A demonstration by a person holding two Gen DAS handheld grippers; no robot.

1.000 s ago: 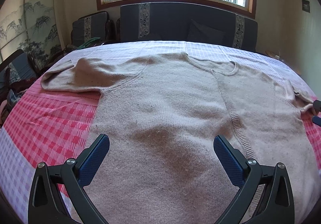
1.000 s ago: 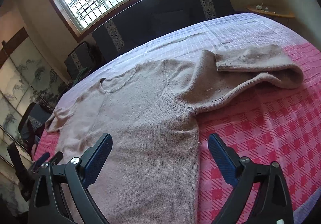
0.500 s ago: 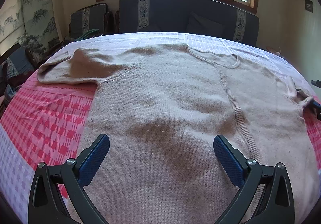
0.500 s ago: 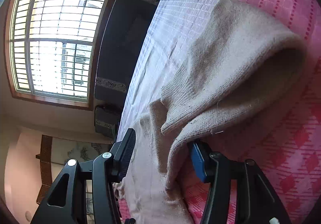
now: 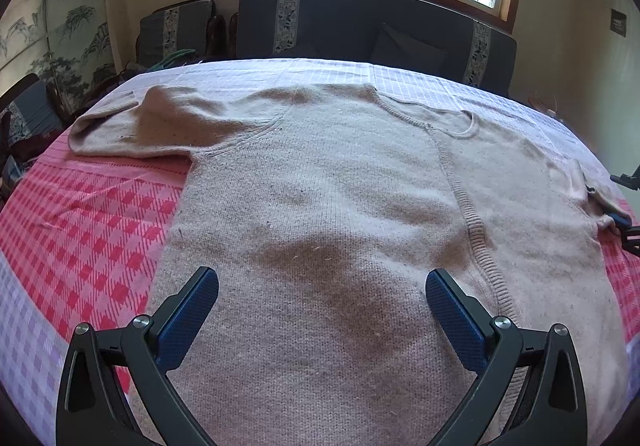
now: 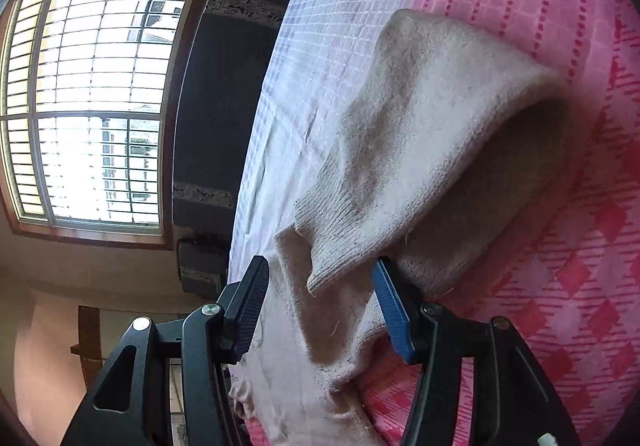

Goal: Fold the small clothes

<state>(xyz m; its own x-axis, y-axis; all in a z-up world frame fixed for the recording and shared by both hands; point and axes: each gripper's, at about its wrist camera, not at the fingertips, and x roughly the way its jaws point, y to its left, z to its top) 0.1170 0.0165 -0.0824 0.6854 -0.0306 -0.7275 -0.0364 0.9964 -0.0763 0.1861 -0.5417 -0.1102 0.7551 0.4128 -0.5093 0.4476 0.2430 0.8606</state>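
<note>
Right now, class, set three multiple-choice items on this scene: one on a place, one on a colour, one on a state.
1. The sweater lies on: A a chair; B the bed; C the floor.
2. The sweater is: A beige; B green; C black.
3. The left tool is: A shut on the sweater; B shut on a sock; C open and empty.

Answers:
1 B: the sweater is spread flat on the checked bed.
2 A: its knit is beige all over.
3 C: the left tool hangs above the sweater, jaws wide apart with nothing between them.
</note>
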